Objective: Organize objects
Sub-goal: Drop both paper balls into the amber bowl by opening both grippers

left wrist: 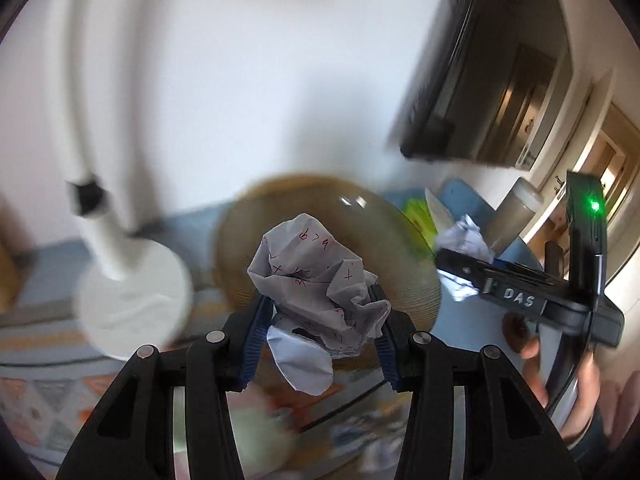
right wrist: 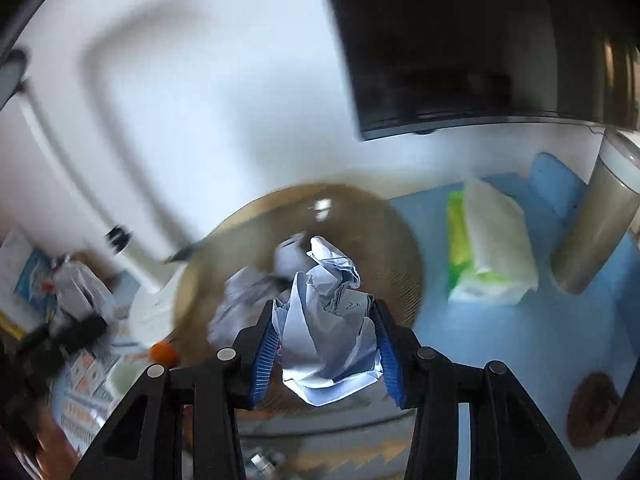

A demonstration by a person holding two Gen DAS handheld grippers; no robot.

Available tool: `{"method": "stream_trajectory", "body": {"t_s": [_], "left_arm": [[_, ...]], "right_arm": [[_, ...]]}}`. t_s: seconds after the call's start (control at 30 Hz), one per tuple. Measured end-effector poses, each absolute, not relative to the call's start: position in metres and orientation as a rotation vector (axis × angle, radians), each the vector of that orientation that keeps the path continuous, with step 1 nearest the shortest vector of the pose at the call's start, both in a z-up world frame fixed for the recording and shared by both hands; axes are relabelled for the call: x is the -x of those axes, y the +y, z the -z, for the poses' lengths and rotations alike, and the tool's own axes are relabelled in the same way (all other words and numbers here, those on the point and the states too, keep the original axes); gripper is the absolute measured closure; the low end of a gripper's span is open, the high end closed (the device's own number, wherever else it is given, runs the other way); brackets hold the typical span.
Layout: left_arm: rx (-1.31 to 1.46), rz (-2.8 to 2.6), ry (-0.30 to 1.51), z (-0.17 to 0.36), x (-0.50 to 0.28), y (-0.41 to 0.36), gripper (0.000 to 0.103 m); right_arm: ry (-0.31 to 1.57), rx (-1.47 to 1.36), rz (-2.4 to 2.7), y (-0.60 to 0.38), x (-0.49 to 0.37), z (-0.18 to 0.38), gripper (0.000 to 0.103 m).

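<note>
My left gripper (left wrist: 320, 298) is shut on a crumpled paper ball with red writing (left wrist: 316, 276), held above the near side of a round brown woven basket (left wrist: 244, 248). My right gripper (right wrist: 326, 308) is shut on a second crumpled white paper ball (right wrist: 328, 320), also over the basket (right wrist: 394, 248). Other crumpled papers (right wrist: 240, 312) lie inside the basket. In the left wrist view the right gripper (left wrist: 472, 264) comes in from the right with its paper (left wrist: 464, 238), a hand (left wrist: 528, 348) behind it. The right wrist view shows the left gripper as a dark blur (right wrist: 68, 332).
A white lamp base (left wrist: 132, 308) stands left of the basket on the blue mat. A green and white tissue pack (right wrist: 492, 256) and a grey cylinder (right wrist: 600, 232) sit right of it. A dark screen (right wrist: 460, 40) hangs above. An orange object (right wrist: 162, 354) lies near the basket's left rim.
</note>
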State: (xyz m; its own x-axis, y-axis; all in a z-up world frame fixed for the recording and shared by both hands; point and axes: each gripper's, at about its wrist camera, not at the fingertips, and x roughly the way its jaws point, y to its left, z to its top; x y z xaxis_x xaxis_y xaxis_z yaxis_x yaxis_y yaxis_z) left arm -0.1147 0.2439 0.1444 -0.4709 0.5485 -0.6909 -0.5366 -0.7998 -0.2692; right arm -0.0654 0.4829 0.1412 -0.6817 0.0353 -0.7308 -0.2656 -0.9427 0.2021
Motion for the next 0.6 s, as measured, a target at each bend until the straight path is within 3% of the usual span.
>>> {"method": "stream_trajectory", "body": {"t_s": [0.07, 0.1, 0.13, 0.17, 0.37, 0.5, 0.53, 0.57, 0.6], "left_arm": [[1.083, -2.282, 0.001, -0.134, 0.126, 0.269, 0.056], [1.069, -2.3, 0.017, -0.134, 0.126, 0.276, 0.053], [1.064, -2.305, 0.036, -0.131, 0.13, 0.289, 0.042], [1.077, -2.314, 0.054, -0.128, 0.134, 0.297, 0.029], [1.057, -2.291, -0.056, -0.145, 0.116, 0.262, 0.029], [0.965, -2.346, -0.092, -0.166, 0.056, 0.193, 0.028], [0.937, -2.393, -0.086, -0.167, 0.035, 0.169, 0.018], [0.914, -2.433, -0.089, -0.162, 0.021, 0.15, 0.001], [0.897, -2.48, -0.093, -0.157, 0.007, 0.132, 0.001]], "right_arm": [[0.425, 1.181, -2.684, 0.482, 0.073, -0.14, 0.058], [0.394, 1.177, -2.687, 0.481, 0.083, -0.14, 0.053], [0.362, 1.183, -2.7, 0.481, 0.095, -0.141, 0.046], [0.348, 1.188, -2.694, 0.479, 0.102, -0.142, 0.028], [0.375, 1.15, -2.769, 0.487, 0.06, -0.15, 0.026], [0.453, 1.196, -2.841, 0.471, -0.001, -0.137, 0.021], [0.461, 1.217, -2.861, 0.461, -0.02, -0.128, 0.02], [0.478, 1.224, -2.88, 0.452, -0.037, -0.119, 0.016], [0.49, 1.214, -2.89, 0.445, -0.046, -0.11, 0.012]]}}
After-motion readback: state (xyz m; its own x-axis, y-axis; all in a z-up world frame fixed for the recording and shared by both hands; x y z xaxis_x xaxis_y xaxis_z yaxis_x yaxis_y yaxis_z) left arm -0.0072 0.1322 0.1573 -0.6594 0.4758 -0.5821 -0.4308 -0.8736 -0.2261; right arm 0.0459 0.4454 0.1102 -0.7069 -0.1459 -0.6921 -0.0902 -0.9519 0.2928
